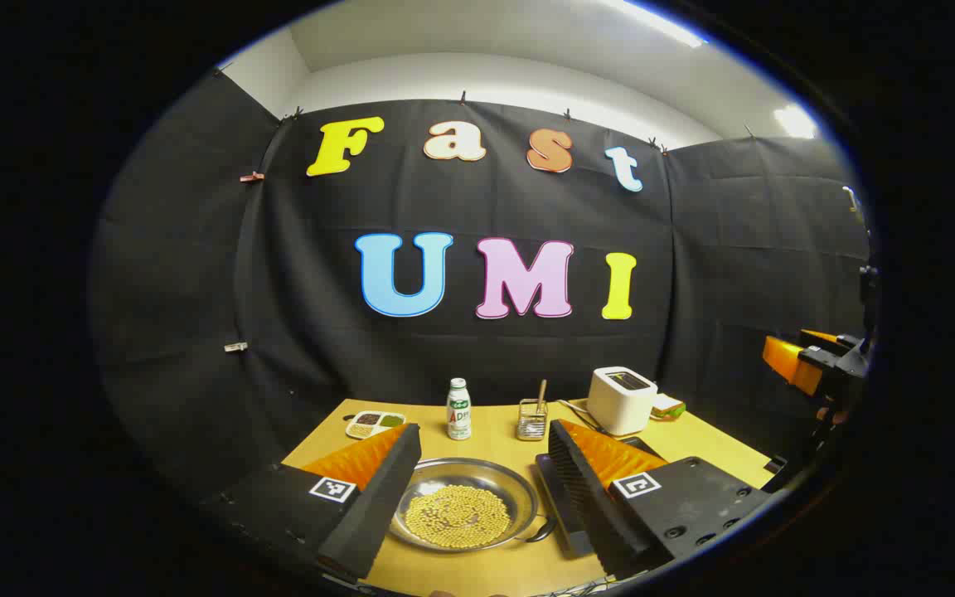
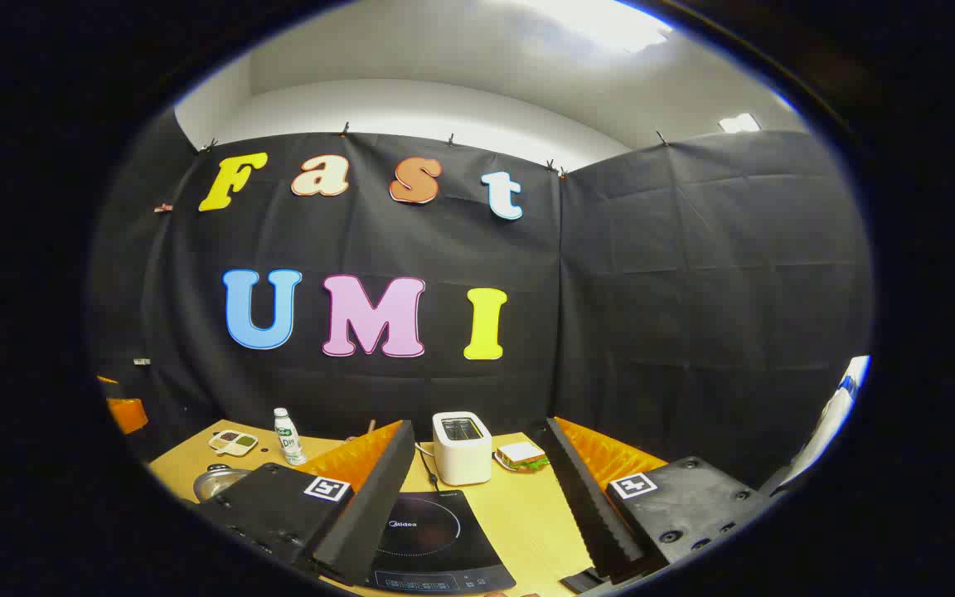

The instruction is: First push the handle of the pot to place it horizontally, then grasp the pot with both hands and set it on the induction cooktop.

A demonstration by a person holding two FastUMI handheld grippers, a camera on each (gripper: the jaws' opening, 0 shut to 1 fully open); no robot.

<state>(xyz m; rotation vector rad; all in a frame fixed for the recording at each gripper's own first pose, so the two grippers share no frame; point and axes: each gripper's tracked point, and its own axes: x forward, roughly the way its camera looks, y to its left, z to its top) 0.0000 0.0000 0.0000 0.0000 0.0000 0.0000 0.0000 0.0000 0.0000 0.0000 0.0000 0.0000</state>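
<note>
- Left gripper view: left gripper (image 1: 477, 497) hangs with its fingers spread wide, nothing between them but air; the pot (image 1: 462, 503) sits on the table (image 1: 718, 452) framed in that gap, untouched by either finger.
- Pot: one shallow metal pan holding a heap of small yellow beans. Its dark handle (image 1: 541, 531) sticks out at the near right of the rim, angled toward the camera; long axis runs roughly left-far to right-near.
- Just right of the pot, an edge of the induction cooktop (image 1: 556, 502), mostly behind the right finger.
- Farther back: one sectioned dish (image 1: 375, 423), one bottle (image 1: 458, 410), one wire holder (image 1: 532, 419), one toaster (image 1: 621, 400).
- Far right edge: the right gripper (image 1: 813, 365), well apart from the table's things.
- Right gripper view: right gripper (image 2: 477, 506) also wide apart, gripping nothing, above the cooktop (image 2: 432, 531), whose top is bare.
- Pot rim (image 2: 216, 481) shows at far left; beyond the cooktop, a sandwich (image 2: 521, 454) beside the toaster.
</note>
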